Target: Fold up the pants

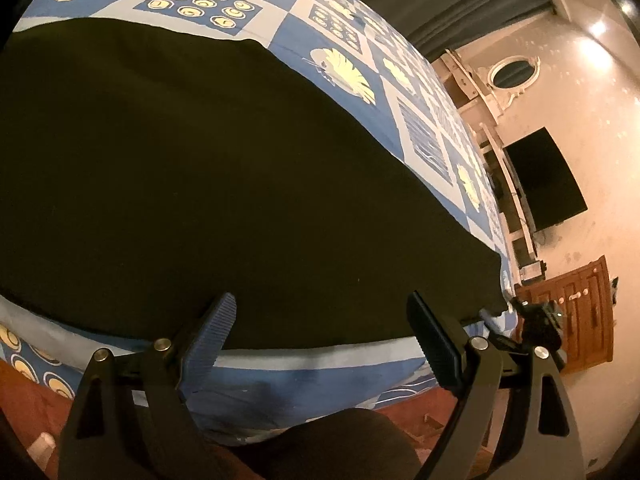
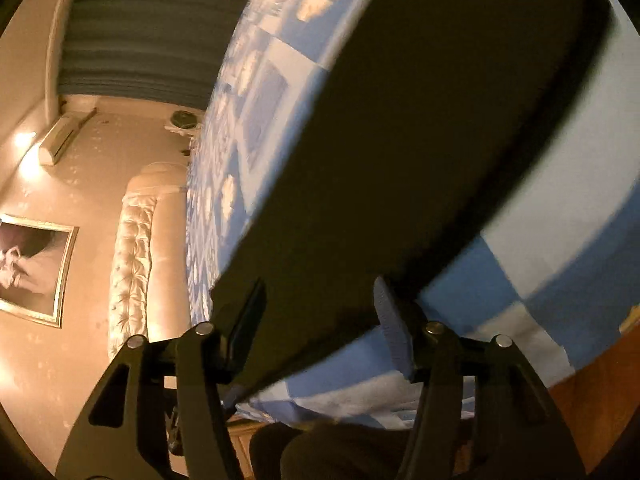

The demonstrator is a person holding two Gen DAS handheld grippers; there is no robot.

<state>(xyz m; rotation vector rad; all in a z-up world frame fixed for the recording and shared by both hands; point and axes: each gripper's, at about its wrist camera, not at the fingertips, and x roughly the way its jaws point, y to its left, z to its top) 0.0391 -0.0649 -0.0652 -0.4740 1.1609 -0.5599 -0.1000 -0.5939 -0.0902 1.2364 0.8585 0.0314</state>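
Pants (image 1: pixel 200 168) edge between spread left tongs (image 1: pixel 320 320), bedspread (image 1: pixel 304 364) beyond.

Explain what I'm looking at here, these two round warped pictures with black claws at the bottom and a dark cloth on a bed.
Each picture comes from a wide-angle camera mounted on a hand-held gripper, looking forward along its two fingers; a person holds one in each hand. The left gripper and the right gripper are both open and hold nothing. The dark cloth is the pants, spread flat on a bed with a blue patterned bedsheet. Both grippers sit at the near edge of the pants. In the left view you can also see the right gripper's tool beside the pants' corner.
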